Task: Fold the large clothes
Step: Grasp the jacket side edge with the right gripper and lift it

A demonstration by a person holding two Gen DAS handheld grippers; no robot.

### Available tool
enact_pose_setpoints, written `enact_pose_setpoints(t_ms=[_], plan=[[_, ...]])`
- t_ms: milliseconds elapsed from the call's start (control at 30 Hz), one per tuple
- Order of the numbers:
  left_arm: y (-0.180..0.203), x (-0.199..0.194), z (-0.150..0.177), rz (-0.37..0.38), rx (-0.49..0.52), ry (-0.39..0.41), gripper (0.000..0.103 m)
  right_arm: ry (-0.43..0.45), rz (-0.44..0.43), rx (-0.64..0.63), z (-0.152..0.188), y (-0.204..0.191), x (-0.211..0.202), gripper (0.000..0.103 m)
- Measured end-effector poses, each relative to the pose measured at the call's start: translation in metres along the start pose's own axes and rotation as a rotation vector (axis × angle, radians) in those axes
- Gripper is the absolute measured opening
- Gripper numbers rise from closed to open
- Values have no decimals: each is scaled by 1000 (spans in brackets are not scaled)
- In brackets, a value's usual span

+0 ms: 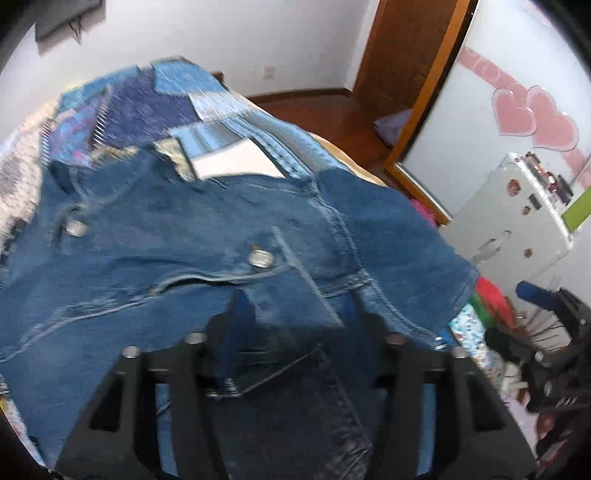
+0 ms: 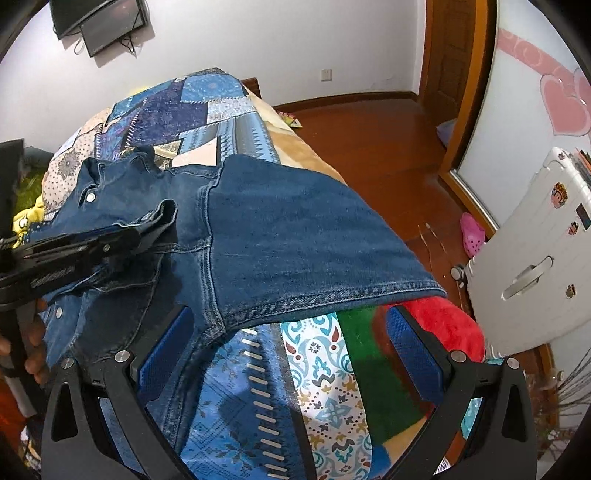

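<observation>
Denim jacket (image 2: 280, 236) lies on the quilt (image 2: 325, 406). Only the right view shows the left gripper (image 2: 147, 230), jaws apart over its cuff; right gripper (image 2: 291, 354) spread beside the hem.

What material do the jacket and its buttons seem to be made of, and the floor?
Jacket: blue denim, matte, with faded patches and pale contrast stitching along the seams. Buttons: probably metal, silvery and shiny. Floor: looks like reddish-brown wood or laminate, glossy, since it reflects light.

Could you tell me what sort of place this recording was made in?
Most likely a home bedroom: a bed with a patchwork cover, a wardrobe with pink hearts on its door, a white suitcase and a wall-mounted screen.
</observation>
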State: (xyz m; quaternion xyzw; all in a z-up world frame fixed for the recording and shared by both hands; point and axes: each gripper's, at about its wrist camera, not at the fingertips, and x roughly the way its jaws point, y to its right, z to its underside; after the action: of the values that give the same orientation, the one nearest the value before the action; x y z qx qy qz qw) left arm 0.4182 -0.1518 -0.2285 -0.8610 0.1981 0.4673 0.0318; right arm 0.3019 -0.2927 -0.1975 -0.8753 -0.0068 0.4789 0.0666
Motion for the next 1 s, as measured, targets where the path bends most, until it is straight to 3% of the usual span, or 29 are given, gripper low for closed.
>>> enact_pose_setpoints(t_ms=[200, 400, 533, 633, 800, 1000], plan=[[-28, -36, 4, -64, -15, 32, 65, -2, -7, 21, -5, 15, -2, 103], [-83, -77, 27, -261, -23, 79, 73, -3, 7, 81, -19, 40, -1, 103], [-124, -95, 55, -332, -68, 61, 73, 9, 19, 117, -27, 56, 7, 103], [-151, -105, 78, -343, -148, 58, 73, -18, -9, 166, -32, 70, 18, 103], [-177, -110, 109, -340, -258, 52, 73, -113, -150, 364, -28, 103, 51, 103], [-183, -103, 126, -331, -310, 29, 73, -198, -230, 544, -9, 129, 85, 98]])
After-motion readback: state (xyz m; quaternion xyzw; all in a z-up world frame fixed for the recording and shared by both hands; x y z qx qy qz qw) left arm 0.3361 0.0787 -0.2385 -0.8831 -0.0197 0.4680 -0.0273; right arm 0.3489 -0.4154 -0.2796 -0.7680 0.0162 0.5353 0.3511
